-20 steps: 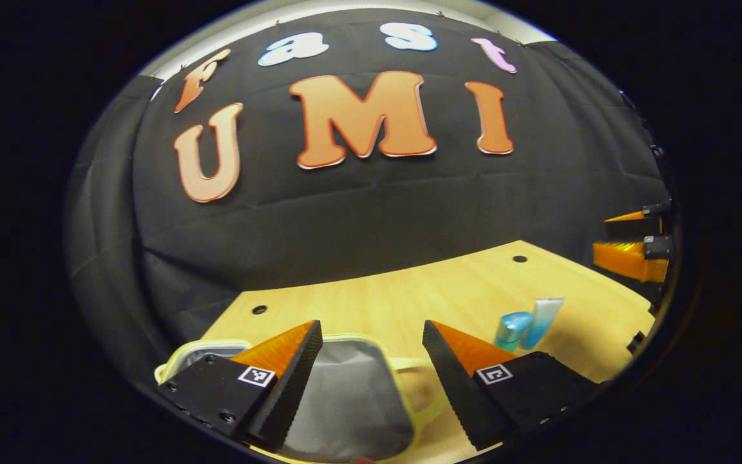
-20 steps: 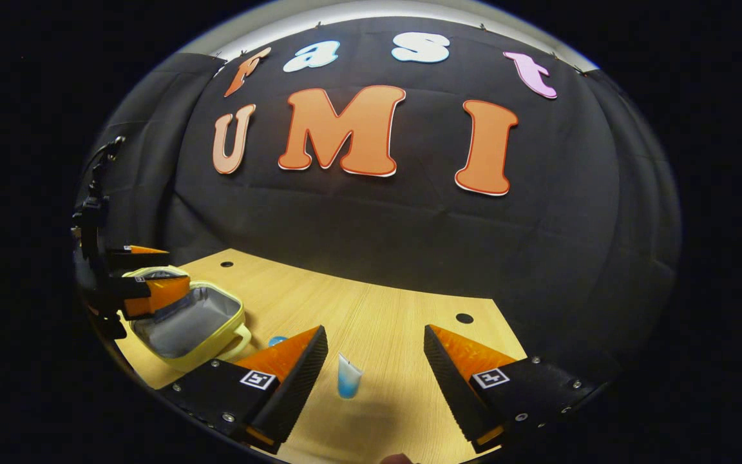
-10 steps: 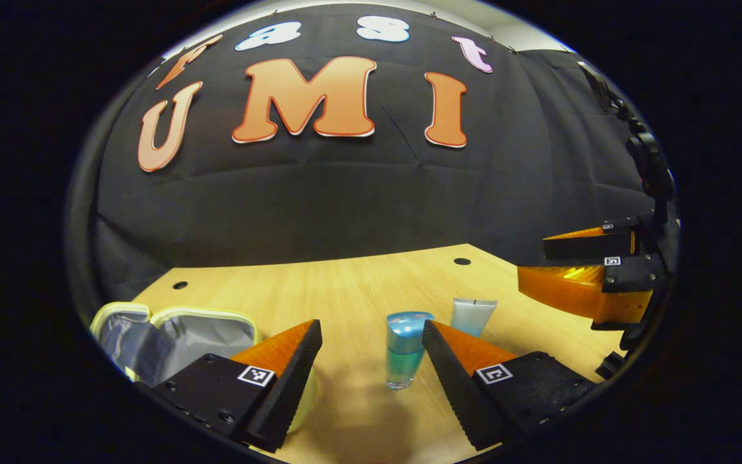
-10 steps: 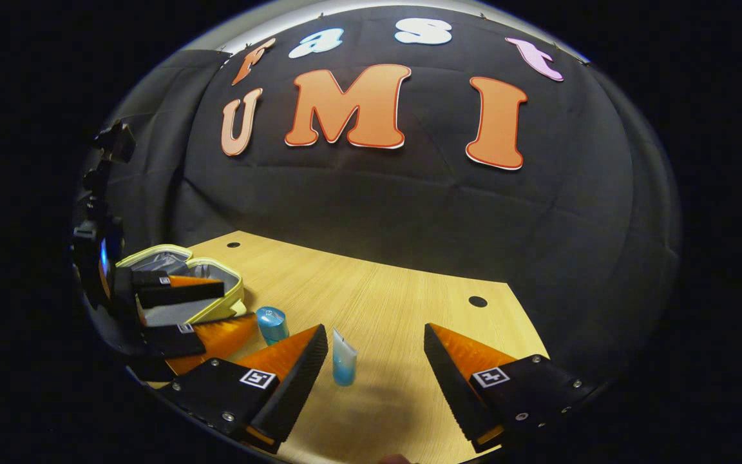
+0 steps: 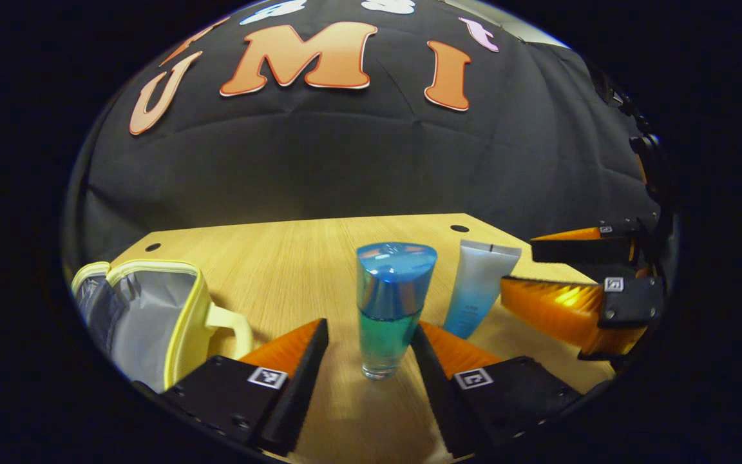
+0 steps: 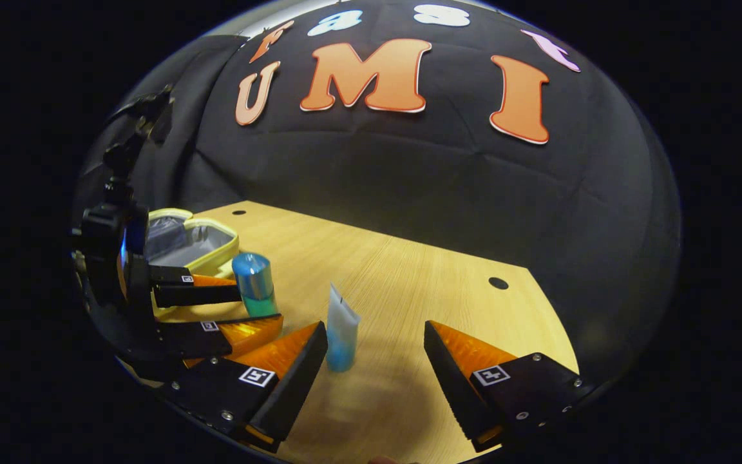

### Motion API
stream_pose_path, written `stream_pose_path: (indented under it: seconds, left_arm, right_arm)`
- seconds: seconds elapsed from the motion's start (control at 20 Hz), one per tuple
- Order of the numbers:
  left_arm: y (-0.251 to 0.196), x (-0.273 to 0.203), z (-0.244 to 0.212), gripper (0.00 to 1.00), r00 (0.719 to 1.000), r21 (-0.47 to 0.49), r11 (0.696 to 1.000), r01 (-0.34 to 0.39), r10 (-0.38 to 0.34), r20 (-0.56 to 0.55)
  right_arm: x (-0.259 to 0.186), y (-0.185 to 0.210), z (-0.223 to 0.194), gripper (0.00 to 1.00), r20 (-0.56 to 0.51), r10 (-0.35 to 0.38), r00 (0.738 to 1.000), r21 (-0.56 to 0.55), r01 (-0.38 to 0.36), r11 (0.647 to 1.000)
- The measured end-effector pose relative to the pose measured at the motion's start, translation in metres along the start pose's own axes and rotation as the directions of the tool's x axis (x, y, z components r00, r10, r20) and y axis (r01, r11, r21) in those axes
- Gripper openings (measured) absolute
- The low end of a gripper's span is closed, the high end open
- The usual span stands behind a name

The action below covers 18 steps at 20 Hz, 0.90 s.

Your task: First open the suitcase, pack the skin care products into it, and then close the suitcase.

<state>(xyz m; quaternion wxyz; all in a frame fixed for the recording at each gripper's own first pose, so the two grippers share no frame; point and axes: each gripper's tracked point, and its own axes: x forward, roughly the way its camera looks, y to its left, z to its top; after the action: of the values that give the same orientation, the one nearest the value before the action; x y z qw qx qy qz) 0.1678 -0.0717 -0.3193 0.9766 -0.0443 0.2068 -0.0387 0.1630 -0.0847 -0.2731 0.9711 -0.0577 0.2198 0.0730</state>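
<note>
A blue bottle (image 5: 391,303) with a rounded cap stands upright on the wooden table (image 5: 281,258), between the fingers of my left gripper (image 5: 368,335). That gripper is open: one finger is close beside the bottle, the other stands a gap away. A pale blue tube (image 5: 479,287) stands just right of the bottle. The small yellow suitcase (image 5: 152,316) lies open at the left, showing its grey lining. In the right gripper view, my right gripper (image 6: 376,335) is open, with the tube (image 6: 341,328) upright by its left finger. Farther left are the bottle (image 6: 254,283), the left gripper (image 6: 216,309) and the suitcase (image 6: 197,241).
The right gripper (image 5: 577,283) sits low at the right edge of the left gripper view, near the tube. The table (image 6: 409,277) has small round holes (image 6: 498,283) near its far corners. The black cloth wall rises right behind the table's far edge.
My left gripper has swung right from the suitcase and come forward around the blue bottle. My right gripper has dropped closer to the tube, which now stands by its left finger.
</note>
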Motion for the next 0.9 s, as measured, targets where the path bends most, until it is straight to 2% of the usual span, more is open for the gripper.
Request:
stream_pose_path:
  seconds: [0.1,0.2,0.3,0.4,0.6,0.85,0.9]
  left_arm:
    - [-0.005,0.009,-0.005,0.61,1.000,0.014,1.000,0.011,-0.011,-0.016]
    - [-0.005,0.022,-0.010,0.58,1.000,0.009,1.000,0.008,-0.007,-0.029]
    - [-0.003,0.013,-0.006,0.46,1.000,0.019,1.000,0.009,-0.009,-0.021]
    - [-0.002,0.014,-0.006,0.46,1.000,0.004,1.000,0.006,-0.006,-0.025]
    - [0.010,0.006,0.000,0.46,0.999,-0.024,0.999,-0.028,0.028,-0.027]
    - [0.018,-0.004,0.025,0.46,0.999,-0.017,0.999,-0.039,0.039,0.003]
    - [0.019,-0.007,0.032,0.46,0.999,-0.016,0.999,-0.037,0.037,0.009]
  right_arm:
    - [0.009,0.006,-0.014,0.96,-0.026,0.029,0.999,-0.008,-0.029,1.000]
    - [0.018,0.012,-0.024,0.96,-0.045,0.059,0.997,-0.008,-0.059,0.998]
    - [0.028,0.021,-0.033,0.96,-0.073,0.092,0.993,0.023,-0.091,0.996]
    - [0.038,0.032,-0.036,0.94,-0.083,0.122,0.989,0.064,-0.117,0.991]
    - [0.050,0.042,-0.040,0.78,-0.091,0.144,0.985,0.080,-0.137,0.987]
    - [0.055,0.045,-0.037,0.45,-0.107,0.151,0.983,0.127,-0.137,0.982]
    - [0.053,0.042,-0.038,0.43,-0.114,0.142,0.983,0.132,-0.127,0.983]
